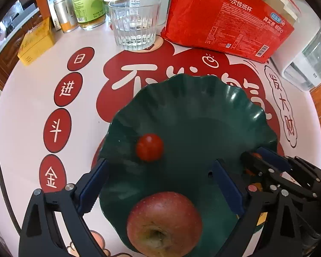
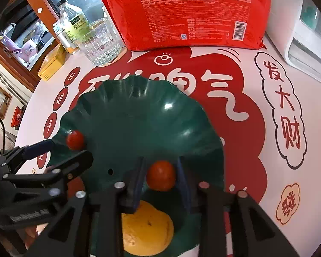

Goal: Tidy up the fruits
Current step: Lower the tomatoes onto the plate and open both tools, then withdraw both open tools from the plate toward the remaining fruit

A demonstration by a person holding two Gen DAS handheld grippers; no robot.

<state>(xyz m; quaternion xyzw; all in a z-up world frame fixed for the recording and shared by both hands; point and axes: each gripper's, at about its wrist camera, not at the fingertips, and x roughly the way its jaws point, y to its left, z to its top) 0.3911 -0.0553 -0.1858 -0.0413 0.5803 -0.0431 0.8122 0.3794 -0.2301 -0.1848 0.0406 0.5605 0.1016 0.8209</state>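
Left gripper (image 1: pixel 160 184) jaws standing wide apart over dark green wavy-rimmed plastic plate (image 1: pixel 203 111), lower frame; right gripper (image 2: pixel 161 176) jaws bracketing small red cherry tomato (image 2: pixel 161 175), contact unclear.

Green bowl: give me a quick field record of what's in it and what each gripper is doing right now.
bowl: green bowl, wavy rim, on the printed table mat
fruit in bowl: apple, orange, one loose cherry tomato
left gripper: jaws wide, nothing between the pads, over the bowl above the apple
right gripper: second cherry tomato between its fingers, a gap showing on the right side; grip looks released or nearly so
behind bowl: glass, red packet
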